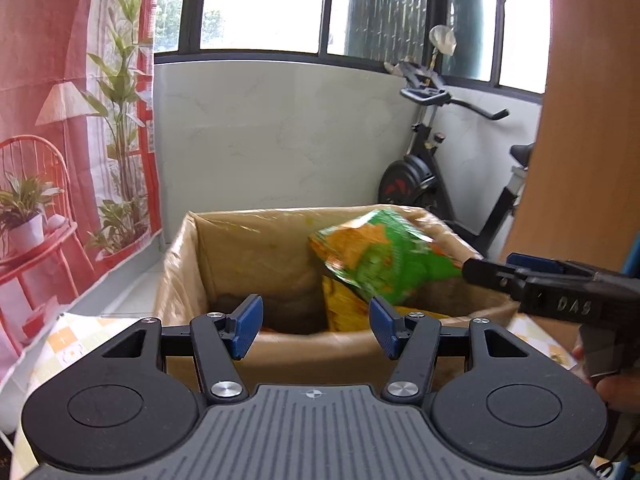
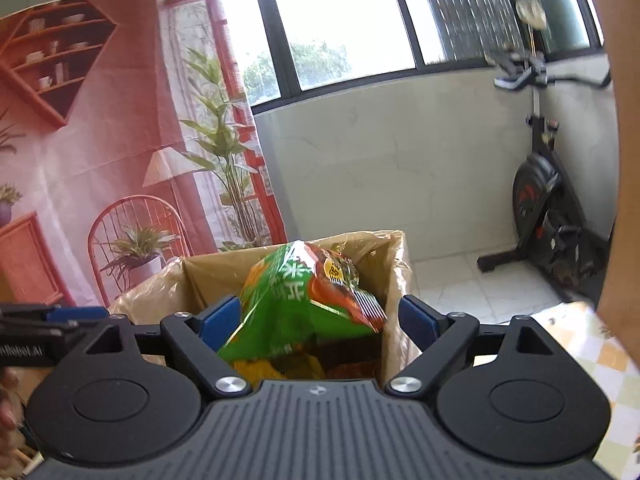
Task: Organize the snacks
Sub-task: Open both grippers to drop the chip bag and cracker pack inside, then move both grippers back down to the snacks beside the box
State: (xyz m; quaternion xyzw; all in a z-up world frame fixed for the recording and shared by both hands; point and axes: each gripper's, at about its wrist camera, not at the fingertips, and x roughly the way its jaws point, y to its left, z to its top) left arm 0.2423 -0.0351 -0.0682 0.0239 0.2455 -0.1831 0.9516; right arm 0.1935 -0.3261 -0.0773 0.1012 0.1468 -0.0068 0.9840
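Now we are dropping the green bag (image 2: pixel 296 312) into the box (image 2: pixel 394 280); both tools, right (image 2: pixel 320 320) and left (image 1: pixel 316 326), are standing apart, clamping nothing, so we are letting it settle toward twelve o'clock.

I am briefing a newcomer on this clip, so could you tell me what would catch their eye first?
The green snack bag stands out, hanging blurred over the cardboard box between the open fingers of the right gripper. The left gripper hovers open and empty at the box's near edge. Behind, an exercise bike stands against the white wall.
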